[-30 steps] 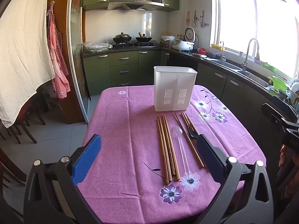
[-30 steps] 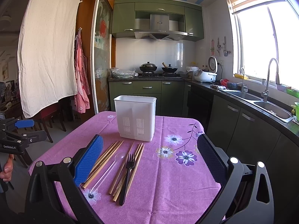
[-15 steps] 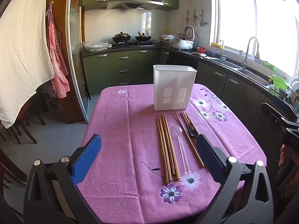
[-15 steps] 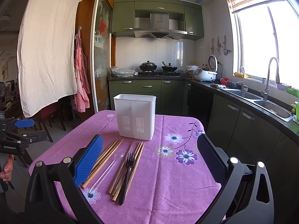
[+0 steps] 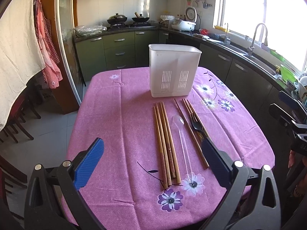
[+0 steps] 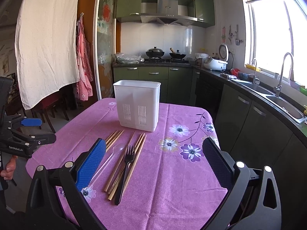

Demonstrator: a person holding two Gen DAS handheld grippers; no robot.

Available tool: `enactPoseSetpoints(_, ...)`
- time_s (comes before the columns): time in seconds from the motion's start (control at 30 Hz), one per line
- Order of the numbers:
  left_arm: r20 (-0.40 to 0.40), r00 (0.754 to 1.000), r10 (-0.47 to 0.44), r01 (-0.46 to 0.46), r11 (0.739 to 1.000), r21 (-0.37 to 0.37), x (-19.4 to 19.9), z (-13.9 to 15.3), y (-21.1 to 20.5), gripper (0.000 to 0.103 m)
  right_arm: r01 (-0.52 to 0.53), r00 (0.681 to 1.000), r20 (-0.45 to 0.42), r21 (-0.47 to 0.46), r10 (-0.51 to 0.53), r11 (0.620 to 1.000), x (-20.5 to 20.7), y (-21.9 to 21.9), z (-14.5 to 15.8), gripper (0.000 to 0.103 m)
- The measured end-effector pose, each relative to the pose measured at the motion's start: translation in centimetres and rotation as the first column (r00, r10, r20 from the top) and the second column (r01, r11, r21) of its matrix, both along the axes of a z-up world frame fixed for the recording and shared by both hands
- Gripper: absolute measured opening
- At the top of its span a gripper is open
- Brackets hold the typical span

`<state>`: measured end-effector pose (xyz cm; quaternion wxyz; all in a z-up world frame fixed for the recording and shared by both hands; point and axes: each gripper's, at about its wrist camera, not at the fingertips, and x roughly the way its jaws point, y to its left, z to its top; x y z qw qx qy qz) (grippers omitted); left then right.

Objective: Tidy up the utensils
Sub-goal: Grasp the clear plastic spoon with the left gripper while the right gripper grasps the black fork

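A white slotted utensil holder (image 5: pixel 174 70) (image 6: pixel 138 104) stands upright on the purple flowered tablecloth (image 5: pixel 119 126) (image 6: pixel 172 182). In front of it lie several wooden chopsticks (image 5: pixel 165 143) (image 6: pixel 122 163), a clear plastic spoon (image 5: pixel 182 140) (image 6: pixel 107 163) and a black fork (image 5: pixel 196 123) (image 6: pixel 124 172). My left gripper (image 5: pixel 153 163) hovers open above the table's near end, with the chopsticks and spoon showing between its fingers. My right gripper (image 6: pixel 153 164) is open too, over the fork and chopsticks from the right side. Neither holds anything.
Green kitchen cabinets (image 6: pixel 153 74), a stove with pans (image 6: pixel 165 54) and a sink (image 6: pixel 284 107) run behind and to the right. A white cloth (image 6: pixel 48 44) and red apron (image 6: pixel 83 63) hang at left. A person's hand (image 6: pixel 8 169) holds the left gripper's handle.
Both views have tilted downward and moved a little closer to the table; the utensils and holder lie as before. Both grippers stay open.
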<state>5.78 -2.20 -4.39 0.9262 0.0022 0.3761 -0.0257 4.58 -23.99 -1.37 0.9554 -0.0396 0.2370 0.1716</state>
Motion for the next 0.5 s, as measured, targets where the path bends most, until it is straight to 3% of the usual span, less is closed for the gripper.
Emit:
enactPoseSetpoints(0.2, -0.137, 0.989, -0.056, 0.059, 0.998, 0.017, 5.5, -1.4, -2.7, 0.097, -0.073, 0.976, -0.210, -0.062, 0.058, 0.995, 6.4, 0.8, -1.8, 0.099)
enactPoseSetpoints(0.33, -0.276, 0.955, -0.110, 0.113, 0.994, -0.007, 9.0, -3.8, -4.7, 0.096, -0.108, 0.928, -0.364, -0.067, 0.076, 0.992, 10.5, 1.0, -3.7, 0.099)
enactPoseSetpoints(0.4, -0.337, 0.934, -0.121, 0.124, 0.992, -0.012, 10.3, -5.1, -5.4, 0.087, -0.105, 0.910, -0.409, -0.080, 0.064, 0.991, 11.7, 0.9, -4.4, 0.098)
enactPoseSetpoints(0.5, -0.424, 0.896, -0.133, 0.127, 0.991, -0.042, 12.0, -7.0, -6.0, 0.070, -0.119, 0.885, -0.460, -0.082, 0.068, 0.990, 13.2, 0.7, -5.4, 0.085)
